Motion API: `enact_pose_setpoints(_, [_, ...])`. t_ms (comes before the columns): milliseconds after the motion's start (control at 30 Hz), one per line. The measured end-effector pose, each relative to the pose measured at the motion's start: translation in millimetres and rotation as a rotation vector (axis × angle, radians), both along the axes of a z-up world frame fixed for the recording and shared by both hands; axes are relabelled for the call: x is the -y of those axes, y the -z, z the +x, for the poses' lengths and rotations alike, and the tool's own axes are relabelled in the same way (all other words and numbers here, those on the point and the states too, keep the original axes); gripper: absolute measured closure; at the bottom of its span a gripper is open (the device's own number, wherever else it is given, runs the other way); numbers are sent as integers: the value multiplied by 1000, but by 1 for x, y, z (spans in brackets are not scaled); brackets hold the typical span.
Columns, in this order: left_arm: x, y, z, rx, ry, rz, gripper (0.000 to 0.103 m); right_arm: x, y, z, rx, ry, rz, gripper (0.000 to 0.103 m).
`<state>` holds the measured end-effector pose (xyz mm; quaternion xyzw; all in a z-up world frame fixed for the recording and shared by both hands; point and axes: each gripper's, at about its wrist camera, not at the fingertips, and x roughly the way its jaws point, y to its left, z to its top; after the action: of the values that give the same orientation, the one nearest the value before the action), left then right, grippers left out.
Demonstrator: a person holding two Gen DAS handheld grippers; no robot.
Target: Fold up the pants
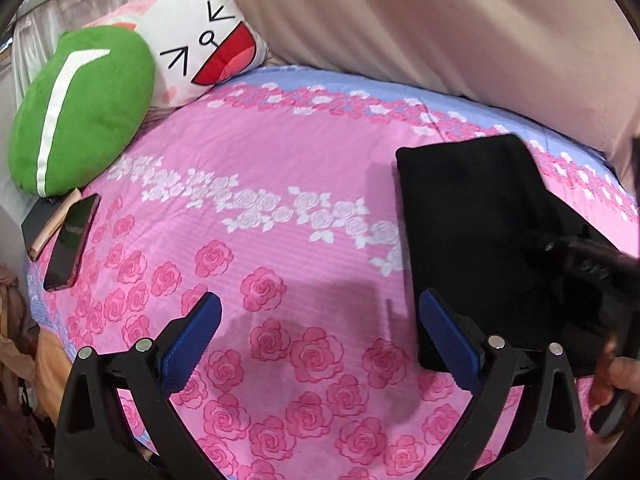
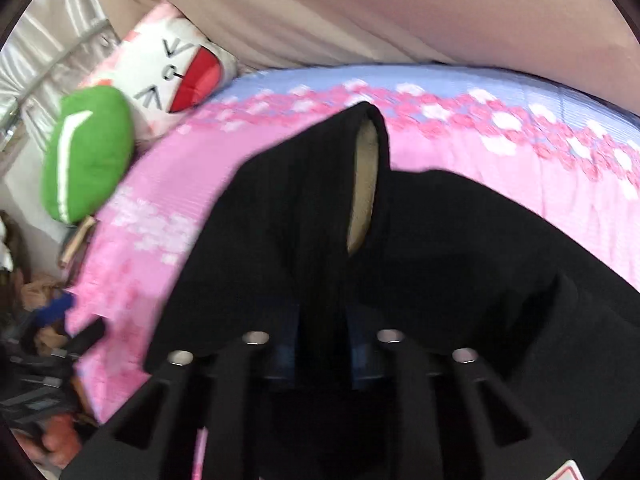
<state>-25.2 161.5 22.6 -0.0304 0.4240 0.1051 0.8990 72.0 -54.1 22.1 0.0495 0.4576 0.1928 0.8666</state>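
Observation:
The black pants lie folded into a block on the pink rose bedsheet, right of centre in the left wrist view. My left gripper is open and empty, hovering over the sheet just left of the pants. My right gripper reaches in from the right and grips the pants' near edge. In the right wrist view the pants fill the middle, a fold lifted with a tan lining showing, and my right gripper is shut on the cloth.
A green cushion and a white cartoon-face pillow sit at the bed's far left. A phone and a small notebook lie near the left edge. A beige curtain hangs behind the bed. Clutter lies beside the bed.

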Motion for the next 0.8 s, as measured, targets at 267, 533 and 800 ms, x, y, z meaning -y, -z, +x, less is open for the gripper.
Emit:
enact_pose_setpoints(267, [20,-10,-5,12,45,-14,6,34,-87,-35,155,-10,202,90])
enact_pose_setpoints(533, [91,-18,1,13,237,-83,5,194,-119,-130,283,337,190,90])
enact_pose_setpoints(800, [163,-6,8,-31,359,-102,5,278,-23,-156,76,517,219,89])
